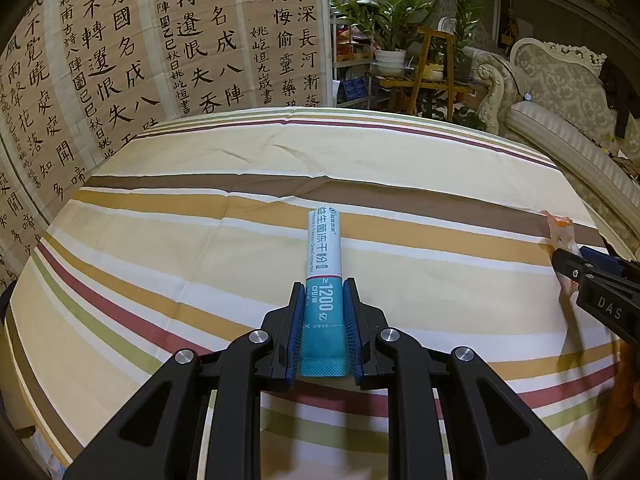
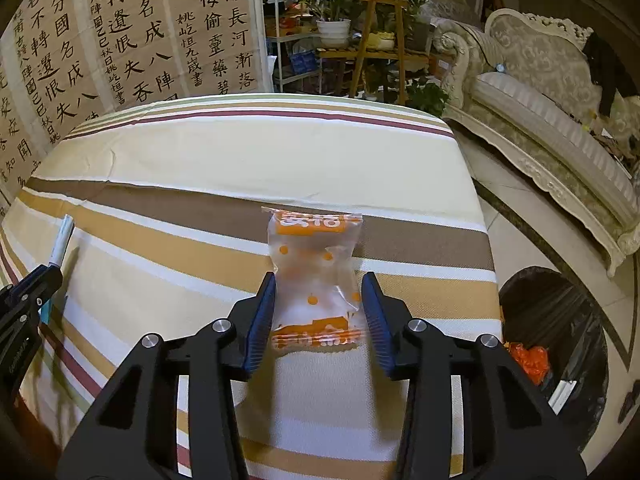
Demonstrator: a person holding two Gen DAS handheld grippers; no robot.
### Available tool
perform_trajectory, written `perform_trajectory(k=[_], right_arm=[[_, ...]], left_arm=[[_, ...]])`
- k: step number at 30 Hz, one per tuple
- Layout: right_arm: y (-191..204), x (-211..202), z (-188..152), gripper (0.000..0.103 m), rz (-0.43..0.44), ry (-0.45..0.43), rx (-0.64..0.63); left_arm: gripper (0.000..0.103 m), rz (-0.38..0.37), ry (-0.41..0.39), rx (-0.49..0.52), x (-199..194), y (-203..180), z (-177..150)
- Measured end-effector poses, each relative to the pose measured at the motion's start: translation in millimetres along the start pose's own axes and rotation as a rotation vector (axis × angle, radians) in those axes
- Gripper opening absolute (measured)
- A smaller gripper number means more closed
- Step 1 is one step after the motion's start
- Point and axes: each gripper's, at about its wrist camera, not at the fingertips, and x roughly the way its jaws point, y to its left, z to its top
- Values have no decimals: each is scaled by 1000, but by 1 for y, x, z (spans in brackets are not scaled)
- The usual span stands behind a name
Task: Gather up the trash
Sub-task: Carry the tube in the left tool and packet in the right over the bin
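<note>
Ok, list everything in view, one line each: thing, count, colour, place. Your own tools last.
Sachet: one, white and teal, clamped in the left tool above the cloth.
Wrapper: one, clear with orange print, between the right tool's fingers.
Tablecloth: one, cream with brown, tan, red and green stripes, covering the table.
Bin: one, dark liner, orange scrap inside, on the floor right of the table.
Calligraphy sheets: several, beige with black characters, wall behind.
Potted plants: several, green, on shelves beyond the table.
Sofa: one, pale ornate, far right.
Left tool: black with blue pads, shut.
Right tool: black with blue pads, jaws apart.
</note>
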Motion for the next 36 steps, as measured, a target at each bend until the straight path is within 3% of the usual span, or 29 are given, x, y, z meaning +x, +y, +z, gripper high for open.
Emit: perform_trajectory(k=[19,36], right_arm=[[-26,-53,-37,38,26,-45,36],[-128,-90,-81,39,-103,-93,196]], left_arm=[[21,-73,-26,49,-31,-42,-15],[21,-237,-67,203,-64,-159,-33]])
